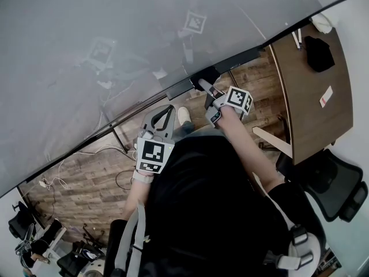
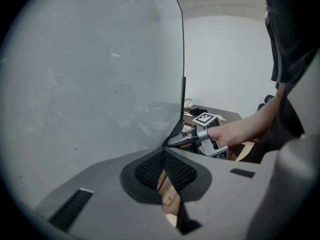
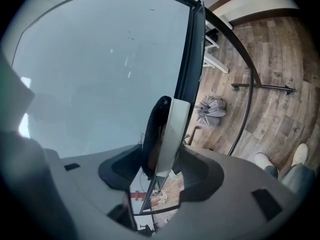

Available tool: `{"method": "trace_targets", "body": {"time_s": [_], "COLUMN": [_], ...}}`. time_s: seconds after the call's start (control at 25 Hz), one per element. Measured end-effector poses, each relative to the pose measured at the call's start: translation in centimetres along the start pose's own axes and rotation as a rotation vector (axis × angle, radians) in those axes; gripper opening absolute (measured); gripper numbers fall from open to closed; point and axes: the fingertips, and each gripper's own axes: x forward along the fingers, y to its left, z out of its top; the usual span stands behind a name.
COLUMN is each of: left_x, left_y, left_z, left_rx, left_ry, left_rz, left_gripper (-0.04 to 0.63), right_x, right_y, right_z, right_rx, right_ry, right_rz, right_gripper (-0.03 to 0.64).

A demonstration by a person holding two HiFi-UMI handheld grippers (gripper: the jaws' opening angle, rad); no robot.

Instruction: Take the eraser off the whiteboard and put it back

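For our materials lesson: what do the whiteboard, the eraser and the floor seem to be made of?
Whiteboard: smooth, glossy, perhaps glass or coated metal; it shows faint reflections. Eraser: pale hard shell, likely plastic, with dark fuzzy pad, probably felt. Floor: matt planks with grain; wood or laminate.

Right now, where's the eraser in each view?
Head view: eraser, centre, against the whiteboard's dark edge, at the right gripper tips.
Left gripper view: eraser, probably the dark wedge right of centre, at that gripper's tip.
Right gripper view: eraser, centre, between the jaws.
Shared landmark: the whiteboard's dark edge.
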Motion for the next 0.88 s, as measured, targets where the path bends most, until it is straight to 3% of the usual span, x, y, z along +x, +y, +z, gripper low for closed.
{"method": "trace_targets", "body": {"time_s": [0.48,0.88], "left_x": [0.1,1.5], "left_y": [-0.4,-1.7], "left_z": [-0.3,0.7], "left_rx": [-0.002,0.022], "left_ry": [0.002,-0.005], "left_rz": [-0.007,-0.057], "left_gripper": [0.009,0.009], "right_x": [-0.7,-3.5], "right_y": [-1.5,-0.9], "right_z": [-0.2,1.2], "right_rx": [0.001,-0.030], "right_ry": [-0.007,-0.065], "right_rz": [-0.024,-0.021], "right_gripper": [0.229,0.229]}}
